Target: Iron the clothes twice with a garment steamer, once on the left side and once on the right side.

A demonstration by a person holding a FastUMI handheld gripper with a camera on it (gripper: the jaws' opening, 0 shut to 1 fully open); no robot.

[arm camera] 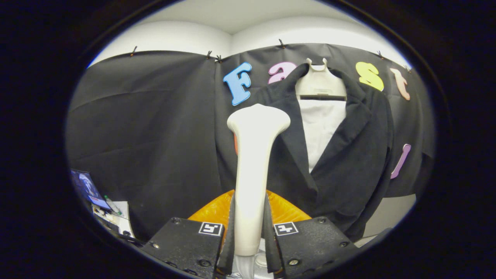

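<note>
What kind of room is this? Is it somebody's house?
Probably not a house: it looks like a test booth. Black cloth covers the walls, a dark jacket hangs on a white hanger, and the gripper grips a white garment steamer.

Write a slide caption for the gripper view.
Gripper shut on white steamer, raised before the hanging black jacket.

Garment steamer (254,162): white, slender handle widening to a flat head at the top, standing upright between the fingers of the gripper (250,232), both of which press against its handle. Jacket (348,162): black, lapelled, front open, hanging on a white hanger (321,79) against the booth wall, beyond the steamer and to its right. The steamer head overlaps the jacket's near lapel; contact cannot be determined.
</note>
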